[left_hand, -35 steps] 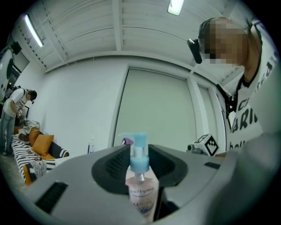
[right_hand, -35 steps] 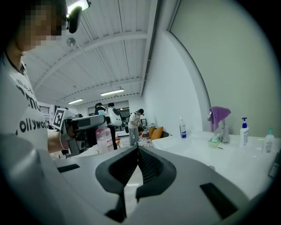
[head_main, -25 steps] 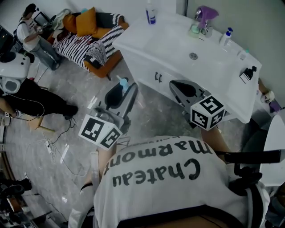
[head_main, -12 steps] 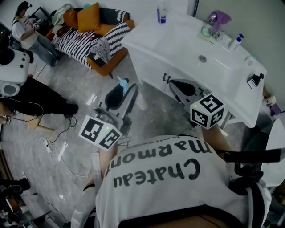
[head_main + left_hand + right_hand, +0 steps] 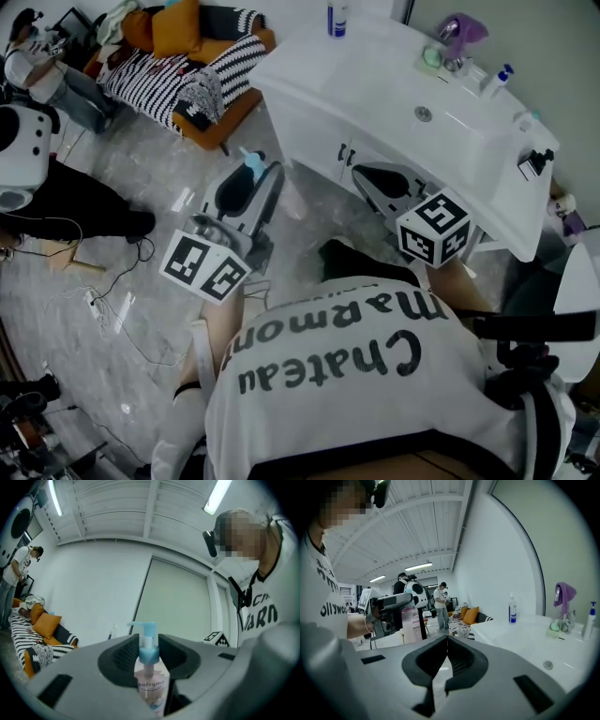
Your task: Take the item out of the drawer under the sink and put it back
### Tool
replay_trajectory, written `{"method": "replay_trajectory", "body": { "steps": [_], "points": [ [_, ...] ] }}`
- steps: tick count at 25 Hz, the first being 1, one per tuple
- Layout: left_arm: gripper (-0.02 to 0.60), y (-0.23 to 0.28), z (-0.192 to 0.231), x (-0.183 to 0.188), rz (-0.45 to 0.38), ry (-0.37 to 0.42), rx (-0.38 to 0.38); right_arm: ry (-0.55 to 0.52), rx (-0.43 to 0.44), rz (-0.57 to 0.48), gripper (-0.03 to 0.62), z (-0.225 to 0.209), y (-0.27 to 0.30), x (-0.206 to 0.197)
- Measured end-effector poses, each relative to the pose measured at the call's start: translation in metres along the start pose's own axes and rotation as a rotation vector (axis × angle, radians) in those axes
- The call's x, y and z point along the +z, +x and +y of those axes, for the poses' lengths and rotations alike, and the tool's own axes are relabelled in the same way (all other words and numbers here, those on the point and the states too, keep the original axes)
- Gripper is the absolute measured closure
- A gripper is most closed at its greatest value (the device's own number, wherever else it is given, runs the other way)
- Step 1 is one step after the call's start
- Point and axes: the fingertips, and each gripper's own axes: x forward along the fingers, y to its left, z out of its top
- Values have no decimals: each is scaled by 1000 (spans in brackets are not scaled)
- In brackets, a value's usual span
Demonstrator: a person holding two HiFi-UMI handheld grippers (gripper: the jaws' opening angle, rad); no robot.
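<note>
My left gripper (image 5: 246,190) is shut on a pale pink pump bottle (image 5: 151,682) with a blue pump head (image 5: 251,160); the bottle stands upright between the pads. It hangs over the floor, left of the white sink cabinet (image 5: 314,131). The right gripper view also shows this gripper (image 5: 391,605) and its bottle (image 5: 411,623). My right gripper (image 5: 377,180) is shut with nothing in it, in front of the cabinet and below the white countertop (image 5: 375,84). Seen in its own view, the right gripper (image 5: 446,660) has its jaws together. Small dark handles (image 5: 345,152) show on the cabinet front.
On the countertop stand a blue-labelled bottle (image 5: 336,19), a pump bottle (image 5: 495,80) and a black dispenser (image 5: 531,163), with a purple cloth over the tap (image 5: 461,30). A sofa with orange cushions (image 5: 178,56) stands at the back left. People, a white machine (image 5: 19,150) and floor cables (image 5: 112,300) are at left.
Both grippers have drifted a little toward the cabinet, the left still holding the bottle. A dark shoe has come into view on the floor below them.
</note>
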Motion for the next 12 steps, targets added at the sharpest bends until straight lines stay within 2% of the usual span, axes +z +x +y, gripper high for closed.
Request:
{"method": "replay_trajectory", "body": {
  "steps": [12],
  "points": [
    [453,27,43,0,2,2,21,-2,52,16,583,-31,56,14]
  ]
}}
